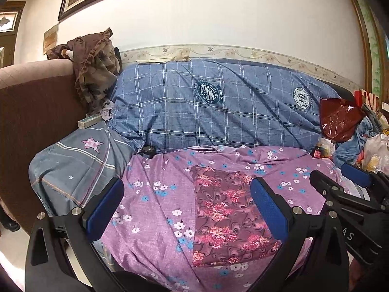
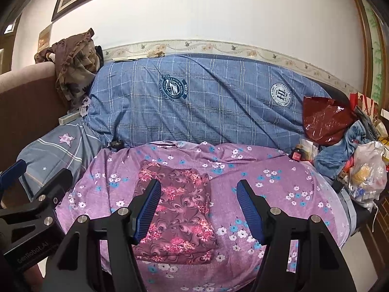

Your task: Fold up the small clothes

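left gripper (image 1: 187, 209): fingers spread, tilted down | right gripper (image 2: 198, 209): fingers spread above folded garment (image 2: 175, 219)

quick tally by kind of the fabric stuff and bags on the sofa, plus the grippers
Folded floral garment: 1
Purple flowered sheet: 1
Blue plaid cover: 1
Grey star pillow: 1
Brown ruffled cloth: 1
Denim piece: 1
Plastic bags, red bag and white bag: 2
Grippers, left gripper and right gripper, both open: 2
Total: 10

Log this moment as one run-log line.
floral garment: folded, on purple sheet | left gripper: open | right gripper: open, holding nothing
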`<state>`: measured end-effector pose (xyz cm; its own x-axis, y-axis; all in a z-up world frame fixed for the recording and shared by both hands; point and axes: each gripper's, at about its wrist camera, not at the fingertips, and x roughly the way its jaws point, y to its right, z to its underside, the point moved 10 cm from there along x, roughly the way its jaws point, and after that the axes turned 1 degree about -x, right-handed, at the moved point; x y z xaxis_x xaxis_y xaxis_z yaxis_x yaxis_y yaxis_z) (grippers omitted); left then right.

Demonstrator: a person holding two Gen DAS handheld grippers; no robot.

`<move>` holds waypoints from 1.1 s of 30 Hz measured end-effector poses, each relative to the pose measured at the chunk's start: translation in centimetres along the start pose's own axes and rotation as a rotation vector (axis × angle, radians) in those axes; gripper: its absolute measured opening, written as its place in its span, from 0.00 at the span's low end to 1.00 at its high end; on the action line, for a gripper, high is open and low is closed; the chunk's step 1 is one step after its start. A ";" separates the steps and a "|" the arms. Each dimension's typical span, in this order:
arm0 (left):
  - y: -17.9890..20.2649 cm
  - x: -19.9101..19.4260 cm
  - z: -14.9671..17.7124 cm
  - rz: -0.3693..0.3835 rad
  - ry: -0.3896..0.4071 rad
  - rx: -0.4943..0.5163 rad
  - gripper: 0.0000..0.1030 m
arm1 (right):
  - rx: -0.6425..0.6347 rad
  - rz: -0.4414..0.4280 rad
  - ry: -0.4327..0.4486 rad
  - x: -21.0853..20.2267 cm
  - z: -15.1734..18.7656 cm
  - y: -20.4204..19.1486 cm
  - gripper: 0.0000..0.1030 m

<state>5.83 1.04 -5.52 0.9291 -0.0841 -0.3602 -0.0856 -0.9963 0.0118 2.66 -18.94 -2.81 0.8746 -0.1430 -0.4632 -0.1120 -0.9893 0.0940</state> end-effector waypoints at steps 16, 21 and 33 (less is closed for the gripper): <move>-0.7 0.8 -0.3 0.017 0.002 -0.018 1.00 | -0.021 0.010 -0.002 0.4 -0.3 -1.2 0.65; -2.0 0.7 -0.6 -0.017 0.014 -0.036 1.00 | -0.022 -0.013 0.009 0.6 -0.8 -1.9 0.65; -1.3 1.9 0.6 -0.014 -0.035 -0.019 1.00 | -0.010 -0.029 -0.015 2.1 0.2 -1.6 0.65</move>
<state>7.49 2.20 -6.76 0.9169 -0.0694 -0.3929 -0.0652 -0.9976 0.0240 4.59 -17.67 -4.10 0.8701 -0.1151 -0.4793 -0.0821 -0.9926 0.0893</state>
